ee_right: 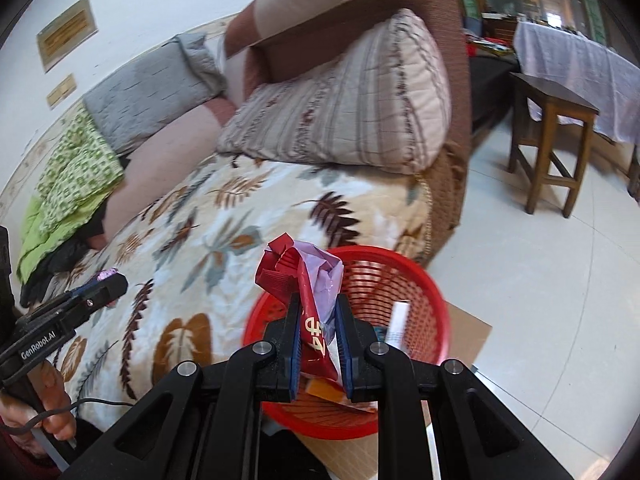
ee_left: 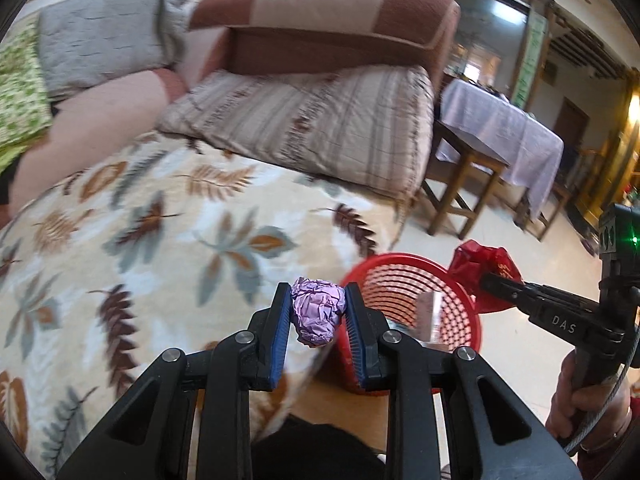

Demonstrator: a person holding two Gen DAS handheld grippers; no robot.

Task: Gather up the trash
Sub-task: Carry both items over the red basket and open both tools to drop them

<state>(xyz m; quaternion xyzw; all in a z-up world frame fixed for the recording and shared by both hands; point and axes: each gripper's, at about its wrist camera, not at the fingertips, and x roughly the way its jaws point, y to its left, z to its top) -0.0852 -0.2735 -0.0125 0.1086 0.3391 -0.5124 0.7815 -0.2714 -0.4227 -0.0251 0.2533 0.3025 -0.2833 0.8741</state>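
1. Your left gripper (ee_left: 317, 320) is clamped on a crumpled ball of lilac paper (ee_left: 318, 310), pinched between the blue pads. It hangs over the edge of the leaf-patterned blanket (ee_left: 140, 220), just beside the round red plastic mesh basket (ee_left: 404, 280), not yet above its opening.

2. Your right gripper (ee_right: 318, 332) is closed on a crumpled red wrapper with gold lettering (ee_right: 308, 300), with a scrap of pale lilac plastic (ee_right: 326, 276) caught in the same grip. In the right wrist view this bundle sits over the near rim of the basket.

3. The basket stands on the floor against the sofa, apparently on a flat brown cardboard sheet (ee_right: 460, 332), and already holds some trash, including a white paper strip (ee_right: 398, 320).

4. Risk on the left: if you let go now, I judge the lilac ball would land on the blanket or roll down between sofa and basket. Carry it over the opening first.

5. Risk on the right: the bundle is near the rim, so a release could let the wrapper catch on the edge and tip outside. The thin plastic may also cling to a pad.

6. The basket looks light; knocking its rim with either gripper could tip it or slide it on the cardboard.

7. Both grippers converge on one opening, so they could collide; drop one load at a time.
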